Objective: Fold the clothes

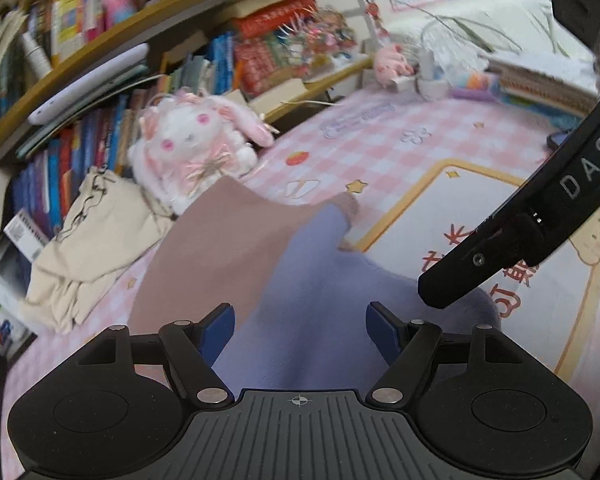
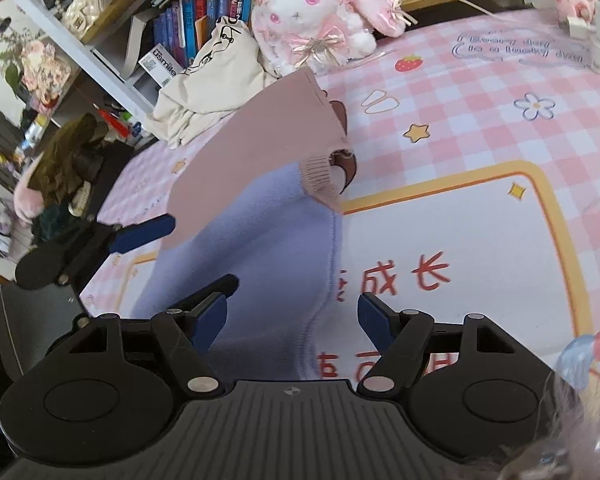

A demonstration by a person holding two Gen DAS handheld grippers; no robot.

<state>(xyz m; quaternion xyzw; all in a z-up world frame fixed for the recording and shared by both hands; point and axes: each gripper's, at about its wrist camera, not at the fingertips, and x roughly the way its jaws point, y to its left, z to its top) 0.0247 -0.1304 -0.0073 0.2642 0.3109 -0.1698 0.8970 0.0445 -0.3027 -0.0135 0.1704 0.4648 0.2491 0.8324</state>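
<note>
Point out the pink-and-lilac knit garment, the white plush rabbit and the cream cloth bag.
Pink-and-lilac knit garment (image 2: 260, 240): right wrist view, lilac panel.
White plush rabbit (image 2: 300, 12): right wrist view, its face.
Cream cloth bag (image 1: 96, 240): left wrist view, crumpled middle.

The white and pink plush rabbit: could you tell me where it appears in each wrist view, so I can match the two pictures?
Left wrist view: the plush rabbit sits left of centre, in front of the books, beyond the pink end of the garment.
Right wrist view: the plush rabbit is at top centre, again beyond the garment's pink end.
Shared landmark: the cream cloth bag just left of the rabbit.
</note>
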